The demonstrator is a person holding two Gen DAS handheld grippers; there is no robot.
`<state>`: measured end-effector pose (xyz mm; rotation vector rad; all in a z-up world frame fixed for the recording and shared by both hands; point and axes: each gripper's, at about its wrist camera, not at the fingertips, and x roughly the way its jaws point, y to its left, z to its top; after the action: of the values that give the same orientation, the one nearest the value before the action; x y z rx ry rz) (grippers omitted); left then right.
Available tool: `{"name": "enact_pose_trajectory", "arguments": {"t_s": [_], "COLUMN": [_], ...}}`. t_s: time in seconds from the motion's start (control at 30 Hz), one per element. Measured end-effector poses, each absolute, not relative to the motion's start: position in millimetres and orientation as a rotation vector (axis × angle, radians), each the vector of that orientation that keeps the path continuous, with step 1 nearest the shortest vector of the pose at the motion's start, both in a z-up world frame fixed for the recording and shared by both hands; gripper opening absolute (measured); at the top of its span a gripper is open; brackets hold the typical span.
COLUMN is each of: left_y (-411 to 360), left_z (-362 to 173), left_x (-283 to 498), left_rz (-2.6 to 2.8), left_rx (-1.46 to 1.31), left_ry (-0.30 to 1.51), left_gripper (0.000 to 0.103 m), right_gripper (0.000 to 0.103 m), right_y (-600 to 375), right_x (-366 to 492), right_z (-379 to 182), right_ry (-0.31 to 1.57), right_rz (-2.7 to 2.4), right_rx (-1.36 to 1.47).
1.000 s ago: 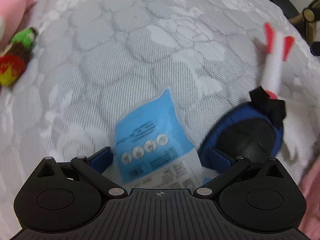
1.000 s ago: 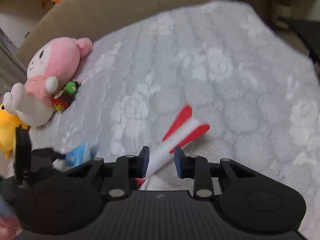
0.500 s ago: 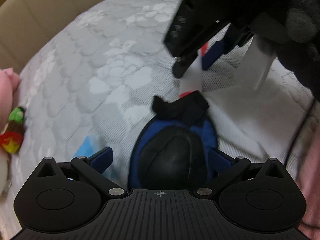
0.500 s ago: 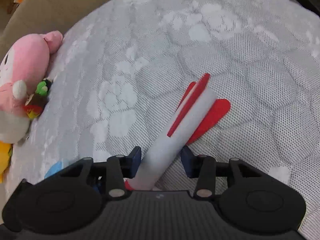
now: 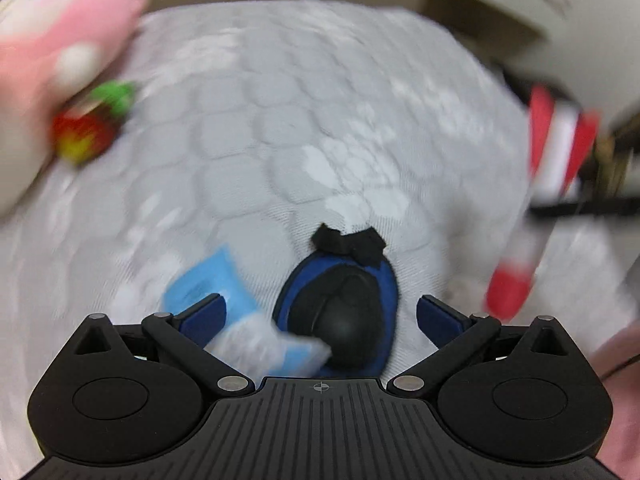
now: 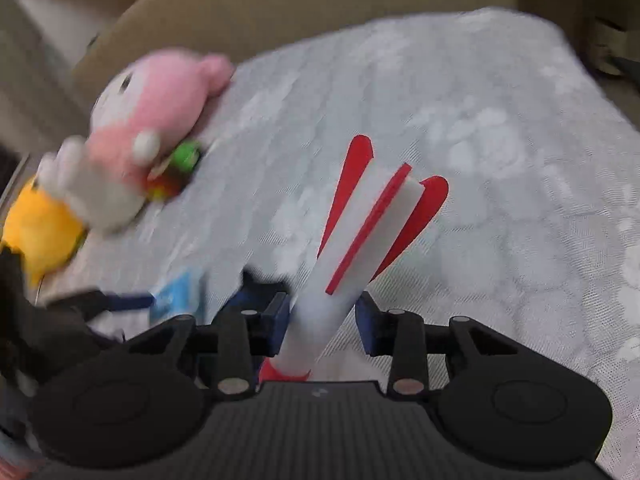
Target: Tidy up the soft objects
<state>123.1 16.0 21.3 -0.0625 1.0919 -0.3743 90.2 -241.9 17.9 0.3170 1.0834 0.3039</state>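
Looking along the left gripper [image 5: 318, 314], I see its jaws spread wide and gripping nothing. Between them on the bed lies a blue and black pouch [image 5: 340, 312], rounded like a small cap, with a black fabric knot at its far end. Neither blue pad touches it. A light blue packet [image 5: 236, 312], thin and crinkly, lies partly under the left finger and against the pouch. The quilted cover [image 5: 280, 140] is pale grey, with a woven pattern of stones and paw prints. At the far left edge a pink plush [image 5: 52, 32] is blurred, with a small red and green toy [image 5: 92, 124] beside it. At the right, the foam rocket [image 5: 536, 200] hangs in the air, also blurred.

From the right wrist view, the right gripper [image 6: 322, 316] holds the foam rocket [image 6: 360, 240] by its white tube, near the red nose, with the red fins pointing away. Its jaws have just been closing a little; the left pad presses the tube, but at the right pad I see a small gap, so the hold seems loose. The rocket is smooth and light. The pink plush [image 6: 160, 112] and a yellow plush [image 6: 40, 232] sit together at the bed's left edge.

I judge the step to be carrying the rocket toward the other toys. The next move needs a firmer hold, because foam slips easily.
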Motion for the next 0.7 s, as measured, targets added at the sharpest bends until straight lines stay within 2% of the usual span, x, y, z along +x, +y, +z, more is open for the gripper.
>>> {"name": "enact_pose_trajectory", "arguments": {"t_s": [0.1, 0.2, 0.37, 0.43, 0.53, 0.67, 0.7], "left_y": [54, 72, 68, 59, 48, 47, 51], "left_z": [18, -8, -25, -20, -18, -23, -24], "left_x": [107, 100, 97, 97, 99, 97, 96], "left_rz": [-0.325, -0.257, -0.233, -0.273, -0.314, -0.322, -0.316], "left_rx": [-0.280, -0.327, -0.240, -0.222, -0.196, -0.196, -0.212], "left_ry": [1.093, 1.148, 1.184, 1.152, 1.135, 1.157, 1.163], "left_gripper": [0.103, 0.103, 0.103, 0.103, 0.103, 0.103, 0.103], "right_gripper": [0.040, 0.044, 0.076, 0.083, 0.084, 0.083, 0.077], "right_y": [-217, -190, -182, -188, -193, -187, -184], "right_x": [107, 125, 124, 113, 98, 95, 97], "right_z": [-3, -29, -21, -13, -24, -63, -73], "right_ry": [1.184, 1.249, 1.239, 1.208, 1.253, 1.355, 1.381], "right_rz": [0.354, 0.379, 0.375, 0.355, 0.306, 0.284, 0.284], "right_rx": [0.295, 0.280, 0.144, 0.009, -0.141, -0.194, -0.204]}}
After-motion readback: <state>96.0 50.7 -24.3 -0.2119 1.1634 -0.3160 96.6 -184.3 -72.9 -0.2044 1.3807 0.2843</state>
